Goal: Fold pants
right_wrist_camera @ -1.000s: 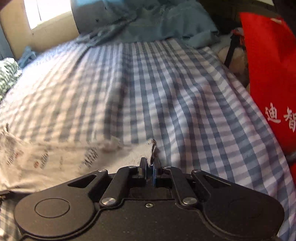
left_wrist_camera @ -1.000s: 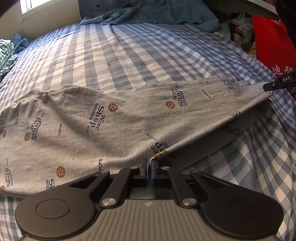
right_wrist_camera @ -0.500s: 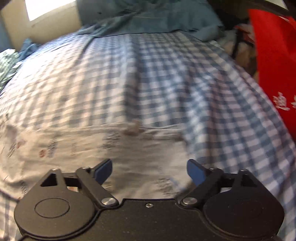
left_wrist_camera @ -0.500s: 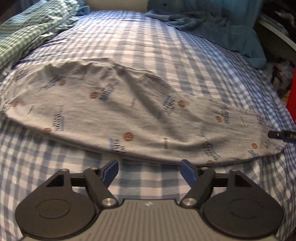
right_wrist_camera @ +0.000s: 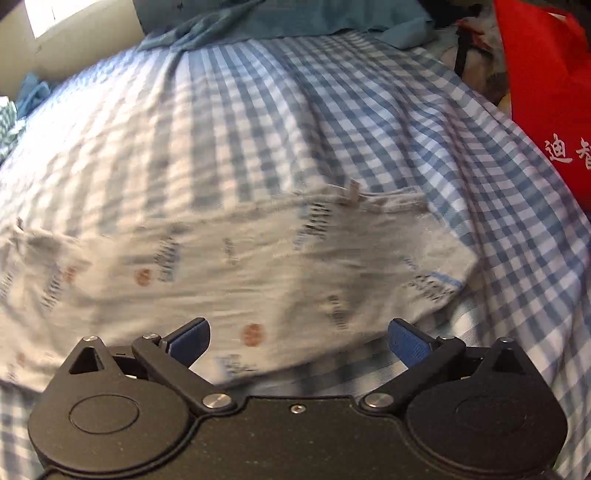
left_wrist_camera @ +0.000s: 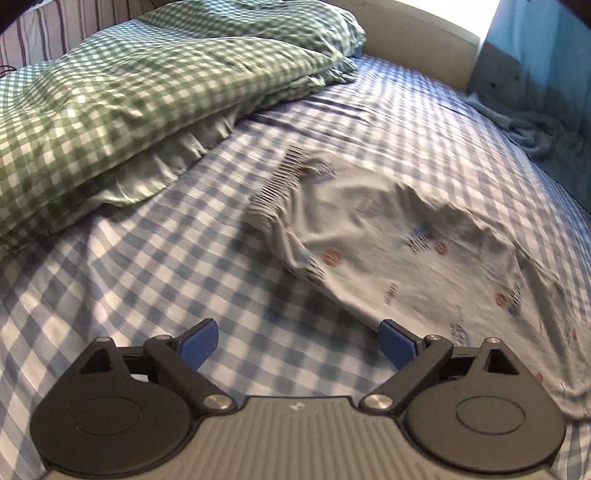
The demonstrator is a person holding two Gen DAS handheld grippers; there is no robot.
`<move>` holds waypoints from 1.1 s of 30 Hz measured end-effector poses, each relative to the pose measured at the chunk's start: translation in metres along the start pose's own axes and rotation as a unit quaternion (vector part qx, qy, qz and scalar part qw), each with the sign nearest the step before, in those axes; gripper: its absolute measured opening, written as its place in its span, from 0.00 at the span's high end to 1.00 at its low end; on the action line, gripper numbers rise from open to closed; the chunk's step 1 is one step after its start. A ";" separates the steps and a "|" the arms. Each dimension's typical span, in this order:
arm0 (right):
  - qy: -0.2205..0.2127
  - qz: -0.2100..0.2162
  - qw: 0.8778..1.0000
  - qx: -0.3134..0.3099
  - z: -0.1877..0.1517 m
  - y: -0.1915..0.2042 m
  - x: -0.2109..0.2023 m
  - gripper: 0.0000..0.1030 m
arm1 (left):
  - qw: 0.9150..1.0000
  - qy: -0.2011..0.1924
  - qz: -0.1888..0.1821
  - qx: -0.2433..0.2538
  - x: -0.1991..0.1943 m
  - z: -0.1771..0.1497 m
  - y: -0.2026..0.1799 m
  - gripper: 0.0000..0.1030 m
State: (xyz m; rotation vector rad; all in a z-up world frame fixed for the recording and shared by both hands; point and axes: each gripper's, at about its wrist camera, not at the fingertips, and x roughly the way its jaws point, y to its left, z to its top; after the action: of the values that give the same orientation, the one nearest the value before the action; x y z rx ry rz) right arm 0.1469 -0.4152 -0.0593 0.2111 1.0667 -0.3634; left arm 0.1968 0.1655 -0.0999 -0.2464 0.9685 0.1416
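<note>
Since a second ago I released both pants (left_wrist_camera: pixel 424 251) corners; left gripper (left_wrist_camera: pixel 299 341) swung toward the waistband, fingers still opening, empty. Right gripper (right_wrist_camera: pixel 299 341) opening over pants lying folded lengthwise on bed (left_wrist_camera: pixel 184 258).

Bright window (right_wrist_camera: pixel 55 14) daylight, striped shadows, motion-blurred pants (right_wrist_camera: pixel 240 266), strong fisheye bending at edges.

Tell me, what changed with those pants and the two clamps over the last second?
Both let go. The left gripper and right gripper, earlier pinched shut on the pants' edge, now have jaws opening with nothing between them. The left swung toward the green pillow. The pants stay lying on the checked sheet.
</note>
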 end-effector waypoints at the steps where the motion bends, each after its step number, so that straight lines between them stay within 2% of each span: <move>1: -0.003 0.008 1.000 -0.001 -0.002 0.016 -0.003 0.01 | 1.000 -0.003 -0.003 -0.009 0.005 0.010 0.013 0.07; 3: -0.005 0.025 1.000 -0.015 -0.003 0.052 -0.005 0.01 | 0.999 -0.008 -0.015 -0.035 0.018 0.032 0.038 0.08; 5: -0.002 0.048 0.998 -0.030 -0.004 0.091 -0.003 0.01 | 0.997 -0.011 -0.032 -0.066 0.030 0.049 0.053 0.13; 8: 0.001 0.091 0.994 -0.056 -0.001 0.149 0.000 0.01 | 0.992 -0.010 -0.067 -0.103 0.051 0.070 0.066 0.26; 11: 0.008 0.126 0.989 -0.075 0.003 0.201 0.006 0.01 | 0.991 0.010 -0.071 -0.113 0.074 0.083 0.067 0.43; 12: 0.012 0.138 0.987 -0.082 0.005 0.216 0.009 0.01 | 0.991 0.022 -0.069 -0.112 0.082 0.086 0.066 0.55; 13: 0.017 0.149 0.985 -0.090 0.006 0.232 0.012 0.01 | 0.991 0.038 -0.067 -0.110 0.090 0.088 0.065 0.74; 15: 0.021 0.163 0.980 -0.108 0.009 0.257 0.016 0.01 | 0.992 0.057 -0.066 -0.095 0.098 0.091 0.061 1.00; 17: 0.024 0.176 0.976 -0.126 0.011 0.280 0.019 0.01 | 0.996 0.033 -0.061 -0.064 0.091 0.093 0.053 1.00; 18: 0.024 0.180 0.974 -0.134 0.011 0.288 0.020 0.01 | 0.997 0.009 -0.064 -0.040 0.082 0.095 0.048 1.00; 21: 0.027 0.188 0.970 -0.152 0.008 0.304 0.026 0.01 | 0.997 -0.049 -0.055 0.030 0.063 0.103 0.035 1.00; 23: 0.036 0.187 0.969 -0.160 0.004 0.311 0.033 0.01 | 0.996 -0.042 -0.062 0.041 0.068 0.106 0.033 1.00; 26: 0.052 0.184 0.968 -0.161 -0.004 0.317 0.041 0.01 | 0.997 0.000 -0.075 0.031 0.082 0.104 0.039 0.99; 27: 0.053 0.186 0.968 -0.161 -0.005 0.318 0.041 0.01 | 0.997 0.010 -0.075 0.025 0.084 0.101 0.042 0.90; 28: 0.053 0.188 0.967 -0.163 -0.007 0.318 0.040 0.01 | 0.997 0.017 -0.077 0.014 0.085 0.099 0.045 0.72; 29: 0.052 0.189 0.966 -0.166 -0.008 0.319 0.039 0.01 | 0.996 0.022 -0.083 0.000 0.086 0.095 0.049 0.61; 30: 0.050 0.190 0.965 -0.170 -0.010 0.319 0.037 0.01 | 0.996 0.023 -0.087 -0.017 0.085 0.091 0.054 0.45; 31: 0.048 0.192 0.965 -0.174 -0.012 0.319 0.036 0.01 | 0.995 0.022 -0.090 -0.028 0.085 0.086 0.058 0.41; 33: 0.046 0.193 0.963 -0.182 -0.014 0.321 0.035 0.01 | 0.994 0.037 -0.093 -0.044 0.089 0.081 0.062 0.42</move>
State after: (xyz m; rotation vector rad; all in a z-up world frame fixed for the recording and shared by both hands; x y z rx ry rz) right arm 0.2760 -0.1211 -0.0986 0.1024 1.1363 0.1969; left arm 0.2967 0.2483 -0.1390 -0.4237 1.0079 0.0047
